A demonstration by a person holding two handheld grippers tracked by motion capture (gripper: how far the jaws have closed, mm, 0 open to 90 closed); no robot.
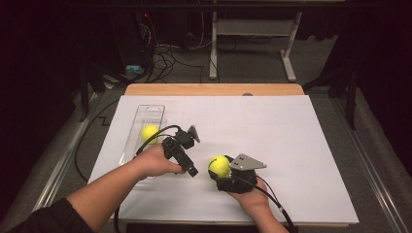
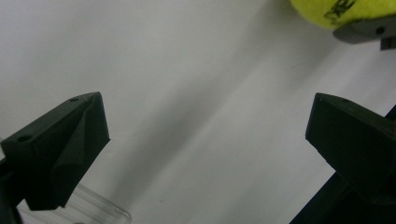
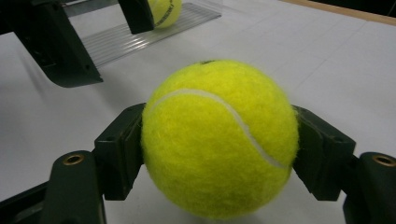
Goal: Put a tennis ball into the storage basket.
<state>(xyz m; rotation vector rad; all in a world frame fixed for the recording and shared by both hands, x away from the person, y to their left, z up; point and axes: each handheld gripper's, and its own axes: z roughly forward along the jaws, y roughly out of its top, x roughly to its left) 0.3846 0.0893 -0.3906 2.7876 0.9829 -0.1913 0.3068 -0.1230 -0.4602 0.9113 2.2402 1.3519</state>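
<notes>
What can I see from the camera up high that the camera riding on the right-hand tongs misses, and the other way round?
The high view alone shows the person's forearms, the whole white table and the floor cables behind. The right gripper view alone shows close up how the right tongs clamp their tennis ball on both sides. Both show that ball, the second ball in the clear tray, and the left tongs.
</notes>
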